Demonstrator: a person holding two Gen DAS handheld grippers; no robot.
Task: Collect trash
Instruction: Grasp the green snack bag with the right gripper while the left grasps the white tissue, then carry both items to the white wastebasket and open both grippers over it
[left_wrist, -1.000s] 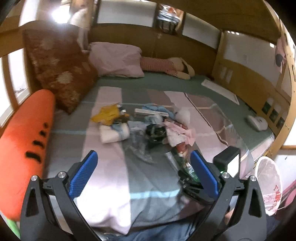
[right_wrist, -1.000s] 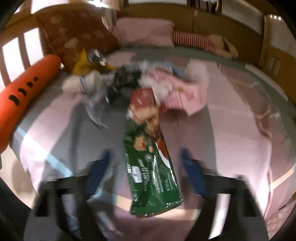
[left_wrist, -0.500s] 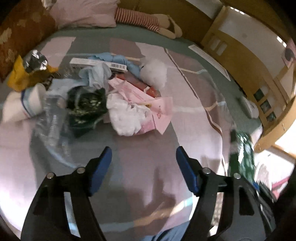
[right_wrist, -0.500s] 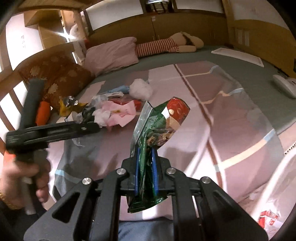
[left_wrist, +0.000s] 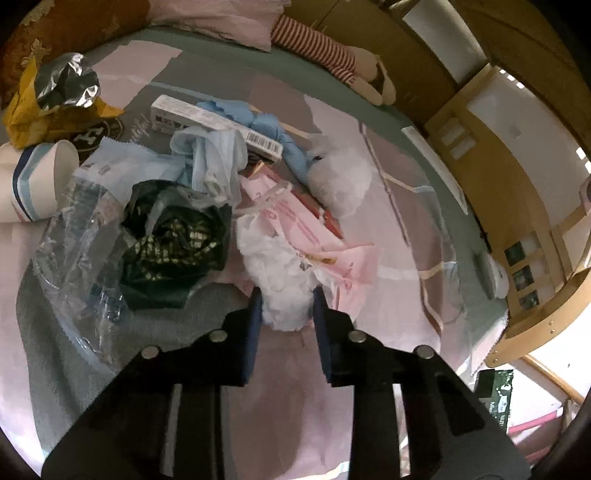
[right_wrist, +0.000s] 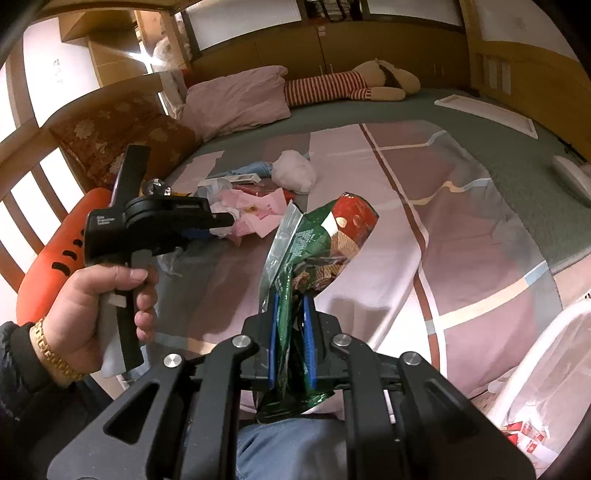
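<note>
A: Listing the left gripper first: its blue pads have just been closing and now sit against either side of a crumpled white tissue wad at the near edge of the trash pile. The wad is pinched between them, on the bedspread.

B: And the right gripper?

A: Clamped together on a green and red snack wrapper, held up clear of the bed, its top end standing above the pads and its bottom end hanging below them.

B: Contents of the pile, please.

A: Left side: a paper cup lying on its side, a yellow wrapper with crumpled foil far left, a clear plastic bag, a dark patterned bag. Centre: a long white carton with a barcode, pale blue crumpled items, pink printed wrappers. Right of centre: a second white wad.

B: Anything beyond the pile?

A: A pink pillow and a striped plush toy at the far end, an orange carrot-shaped cushion at the left. At the near right stands a white bin with a clear liner, holding some red and white scraps. A person's hand with a gold bracelet grips the left gripper's handle.
</note>
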